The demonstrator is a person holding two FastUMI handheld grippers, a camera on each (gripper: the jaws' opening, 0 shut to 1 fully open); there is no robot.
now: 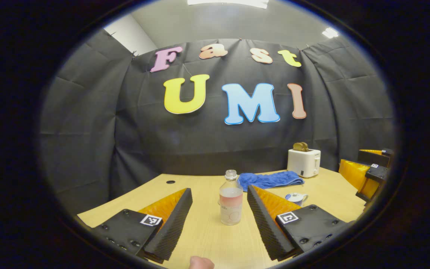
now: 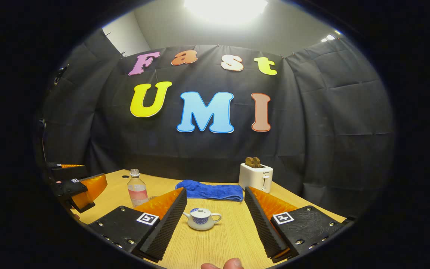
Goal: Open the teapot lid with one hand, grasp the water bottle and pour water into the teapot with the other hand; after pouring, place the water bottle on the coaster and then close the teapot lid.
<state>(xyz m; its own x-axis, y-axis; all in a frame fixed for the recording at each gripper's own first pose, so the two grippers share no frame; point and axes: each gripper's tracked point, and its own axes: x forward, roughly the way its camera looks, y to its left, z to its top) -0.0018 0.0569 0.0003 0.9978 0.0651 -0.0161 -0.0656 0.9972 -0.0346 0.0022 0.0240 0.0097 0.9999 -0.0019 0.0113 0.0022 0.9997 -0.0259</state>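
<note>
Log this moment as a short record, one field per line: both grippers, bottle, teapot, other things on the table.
left gripper: open, lined up on the water bottle, not touching it
right gripper: open, lined up on the teapot, not touching it
water bottle: upright on the table, uncapped, partly filled
teapot: on the table, lid on
blue towel: lying behind the teapot
toaster: at the back, bread in its slots
</note>
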